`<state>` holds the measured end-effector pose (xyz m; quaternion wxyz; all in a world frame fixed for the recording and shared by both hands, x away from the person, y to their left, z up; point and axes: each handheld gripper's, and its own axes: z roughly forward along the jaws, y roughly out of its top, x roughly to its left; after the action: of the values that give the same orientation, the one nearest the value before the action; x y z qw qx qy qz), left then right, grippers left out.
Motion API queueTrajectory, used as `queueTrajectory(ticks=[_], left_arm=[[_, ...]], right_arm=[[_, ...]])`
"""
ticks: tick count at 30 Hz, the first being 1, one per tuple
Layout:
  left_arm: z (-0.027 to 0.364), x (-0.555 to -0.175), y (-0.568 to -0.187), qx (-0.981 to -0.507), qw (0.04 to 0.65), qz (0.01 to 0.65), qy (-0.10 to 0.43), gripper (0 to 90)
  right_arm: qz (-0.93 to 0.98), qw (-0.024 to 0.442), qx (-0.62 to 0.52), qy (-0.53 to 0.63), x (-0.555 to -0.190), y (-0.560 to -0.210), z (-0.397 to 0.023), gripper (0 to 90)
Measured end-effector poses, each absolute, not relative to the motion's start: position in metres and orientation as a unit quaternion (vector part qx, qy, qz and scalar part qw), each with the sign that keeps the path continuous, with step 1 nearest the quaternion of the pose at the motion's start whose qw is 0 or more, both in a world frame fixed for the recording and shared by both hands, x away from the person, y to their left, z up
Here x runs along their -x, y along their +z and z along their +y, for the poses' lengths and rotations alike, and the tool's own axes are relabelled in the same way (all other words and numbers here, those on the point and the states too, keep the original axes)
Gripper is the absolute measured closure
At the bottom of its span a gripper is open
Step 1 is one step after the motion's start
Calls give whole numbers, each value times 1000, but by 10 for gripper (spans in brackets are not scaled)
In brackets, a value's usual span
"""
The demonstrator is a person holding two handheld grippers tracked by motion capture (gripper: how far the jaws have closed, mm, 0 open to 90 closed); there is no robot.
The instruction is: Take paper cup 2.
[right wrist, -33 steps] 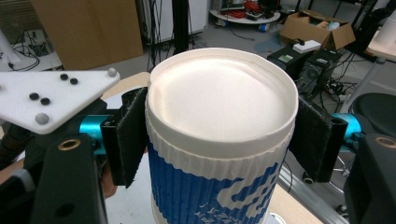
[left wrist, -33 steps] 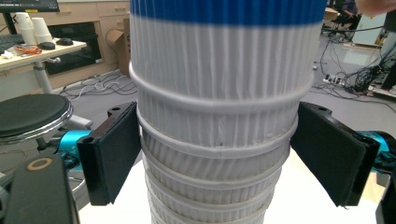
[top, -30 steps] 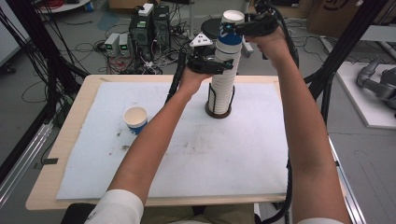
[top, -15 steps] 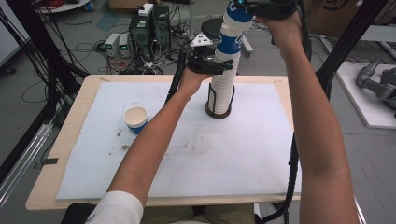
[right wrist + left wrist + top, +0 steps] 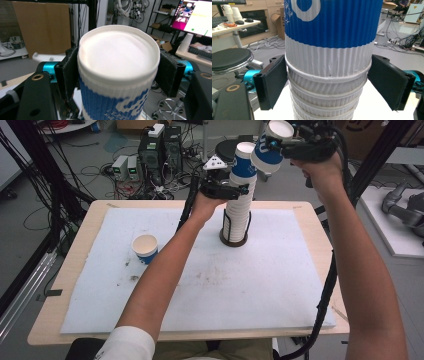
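Hanging bottom-up above the table's far right, the cup (image 5: pixel 270 147) sits clamped in the right gripper (image 5: pixel 280 145), clear of the stack (image 5: pixel 239 205) that the left gripper (image 5: pixel 227 190) straddles with jaws open, a lone cup (image 5: pixel 145 248) standing well left.

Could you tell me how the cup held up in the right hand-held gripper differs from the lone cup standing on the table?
The held cup is upside down and tilted, its white base showing; the lone cup stands upright with its mouth open upward. The held cup is clamped in the right hand-held gripper above the cup stack; the lone cup rests free on the white mat, left of the stack. Both are ribbed paper cups in blue and white.
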<state>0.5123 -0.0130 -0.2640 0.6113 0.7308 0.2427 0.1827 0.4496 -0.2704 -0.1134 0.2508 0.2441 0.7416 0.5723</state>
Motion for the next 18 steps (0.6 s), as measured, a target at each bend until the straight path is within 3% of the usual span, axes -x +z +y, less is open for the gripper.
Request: queueTrajectory(ticks=[18], left_arm=[[-7,-506,-267,-730,608,251,188,171]], right_arm=[[754,224,-246,567,-411,-147,-298,288]])
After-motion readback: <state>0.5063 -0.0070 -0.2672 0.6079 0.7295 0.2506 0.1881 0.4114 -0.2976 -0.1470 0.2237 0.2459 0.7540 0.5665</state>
